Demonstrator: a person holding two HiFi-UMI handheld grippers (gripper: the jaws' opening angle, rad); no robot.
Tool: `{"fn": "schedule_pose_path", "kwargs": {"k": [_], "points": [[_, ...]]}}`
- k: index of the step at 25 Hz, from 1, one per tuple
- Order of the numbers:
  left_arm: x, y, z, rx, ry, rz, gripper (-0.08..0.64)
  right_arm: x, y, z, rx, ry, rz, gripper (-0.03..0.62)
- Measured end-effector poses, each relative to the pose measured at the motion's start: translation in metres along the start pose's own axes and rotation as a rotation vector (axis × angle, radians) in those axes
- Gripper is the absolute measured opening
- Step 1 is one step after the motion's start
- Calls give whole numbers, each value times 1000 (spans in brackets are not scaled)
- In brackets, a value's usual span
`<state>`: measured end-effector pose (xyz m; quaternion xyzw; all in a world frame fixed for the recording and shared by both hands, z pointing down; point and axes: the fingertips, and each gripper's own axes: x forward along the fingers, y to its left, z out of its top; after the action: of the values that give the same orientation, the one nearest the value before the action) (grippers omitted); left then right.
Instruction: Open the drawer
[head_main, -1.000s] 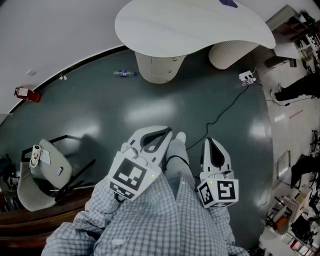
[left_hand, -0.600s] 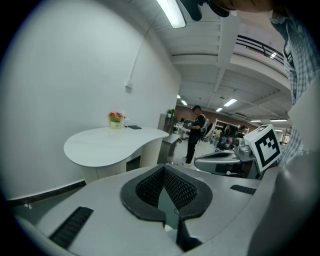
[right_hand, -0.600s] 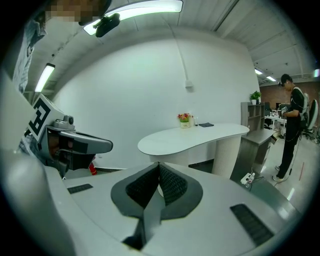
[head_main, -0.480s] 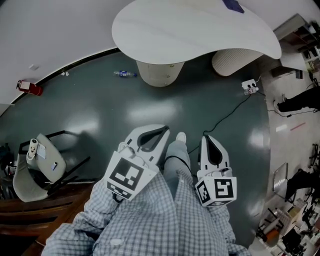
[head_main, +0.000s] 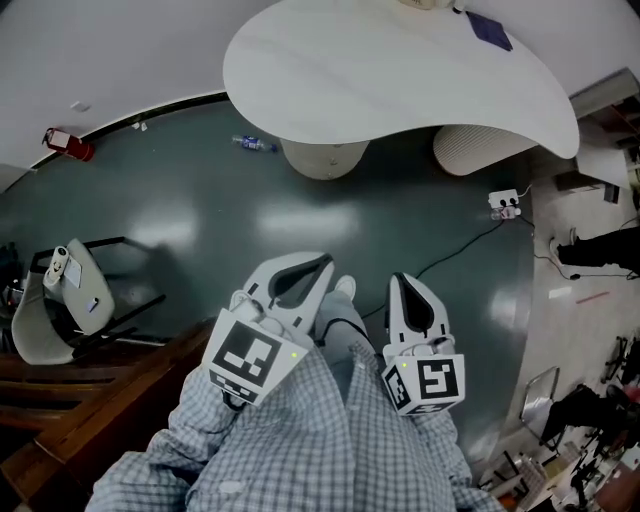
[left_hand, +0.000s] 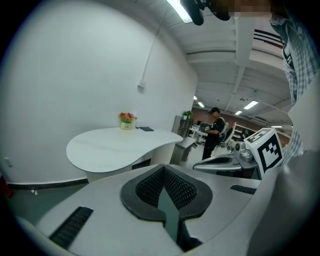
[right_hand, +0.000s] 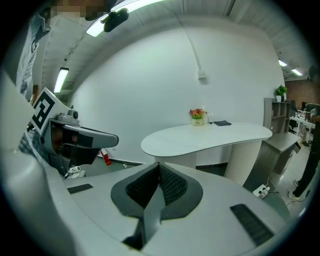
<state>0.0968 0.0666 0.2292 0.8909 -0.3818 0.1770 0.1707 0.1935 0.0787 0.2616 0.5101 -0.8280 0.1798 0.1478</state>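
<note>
No drawer shows in any view, so its place cannot be told; the table (head_main: 400, 70) is the only furniture ahead. The left gripper (head_main: 318, 268) and right gripper (head_main: 402, 282) sit side by side, well short of the table, both pointing toward it across the floor (head_main: 200, 230); each has its jaws closed pad to pad, with nothing between them. If the drawer is in the table's base (head_main: 325, 158), it likely lies straight ahead, more in line with the left gripper; both would have to close in first.
</note>
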Motion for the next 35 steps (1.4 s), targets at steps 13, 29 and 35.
{"fn": "schedule_pose_path", "kwargs": {"k": [13, 29, 35], "points": [[26, -13, 8, -74, -12, 166, 2, 18, -39, -8, -51, 61, 173, 8], [15, 23, 7, -94, -9, 174, 2, 46, -8, -6, -62, 105, 201, 8], [7, 44, 8, -94, -20, 161, 2, 59, 11, -1, -57, 108, 200, 8]]}}
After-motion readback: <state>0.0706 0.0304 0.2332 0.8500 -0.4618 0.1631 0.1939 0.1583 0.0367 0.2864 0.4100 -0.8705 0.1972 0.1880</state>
